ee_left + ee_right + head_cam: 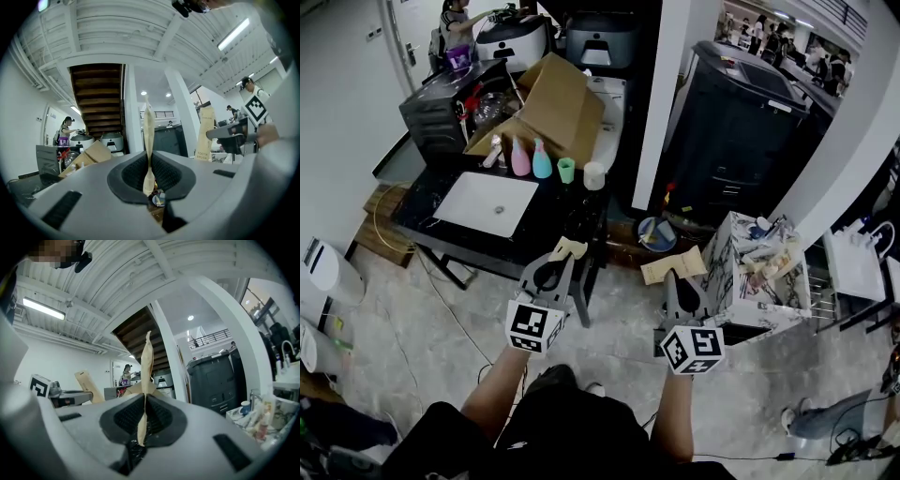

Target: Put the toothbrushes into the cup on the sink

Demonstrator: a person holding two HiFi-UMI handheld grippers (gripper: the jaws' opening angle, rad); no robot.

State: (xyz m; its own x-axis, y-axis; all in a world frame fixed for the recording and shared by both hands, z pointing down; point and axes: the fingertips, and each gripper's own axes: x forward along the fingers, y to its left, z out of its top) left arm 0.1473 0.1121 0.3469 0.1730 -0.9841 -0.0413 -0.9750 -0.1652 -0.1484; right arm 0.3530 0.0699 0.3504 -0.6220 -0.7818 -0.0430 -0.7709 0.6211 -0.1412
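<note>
Toothbrush packet (571, 247) pinched in left gripper (560, 261), second toothbrush packet (660, 270) pinched in right gripper (678, 281), two packets total

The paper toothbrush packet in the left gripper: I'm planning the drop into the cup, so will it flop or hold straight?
Probably holds straight: the packet juts out of the left gripper's fingers without sagging. Likely light, being thin flat paper seen edge-on. It may pivot, since only one end is pinched.

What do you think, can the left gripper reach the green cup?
Probably not yet: the left gripper, shut on a toothbrush packet, is short of the green cup, though nothing blocks it.
</note>
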